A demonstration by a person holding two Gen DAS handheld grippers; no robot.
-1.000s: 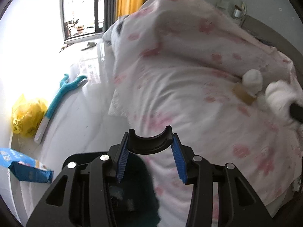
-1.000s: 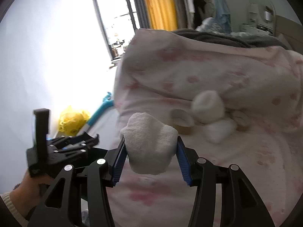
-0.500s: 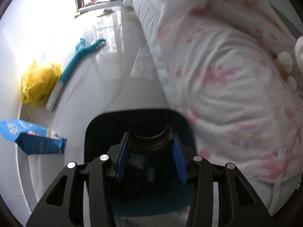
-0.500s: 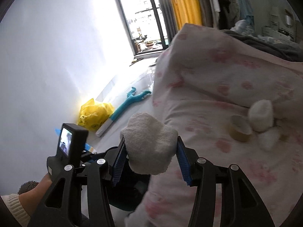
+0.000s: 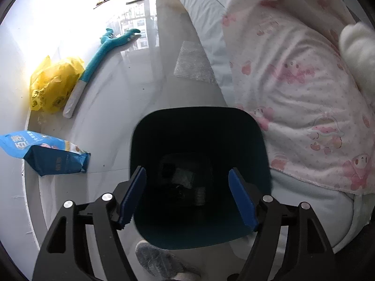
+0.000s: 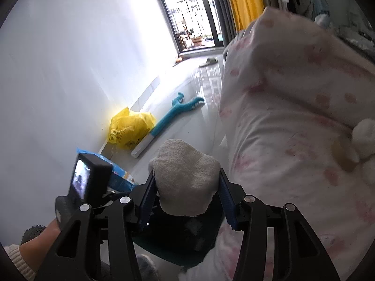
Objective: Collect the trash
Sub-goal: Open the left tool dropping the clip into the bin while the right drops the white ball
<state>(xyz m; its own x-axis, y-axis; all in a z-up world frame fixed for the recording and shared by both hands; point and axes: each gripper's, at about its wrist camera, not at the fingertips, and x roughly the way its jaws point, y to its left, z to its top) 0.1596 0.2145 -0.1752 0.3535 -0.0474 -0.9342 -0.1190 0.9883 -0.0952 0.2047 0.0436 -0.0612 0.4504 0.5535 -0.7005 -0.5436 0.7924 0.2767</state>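
Trash bin (image 5: 199, 140) beside bed (image 5: 293, 89), seemingly.

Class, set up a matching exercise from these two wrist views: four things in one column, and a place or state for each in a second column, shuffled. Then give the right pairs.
Things
1. white wad
2. bin
3. yellow bag
4. left gripper

Places or states
A. on the floor by the wall
B. open, over the bin's mouth
C. clamped in the right gripper
D. on the floor beside the bed

Pairs: 1-C, 2-D, 3-A, 4-B
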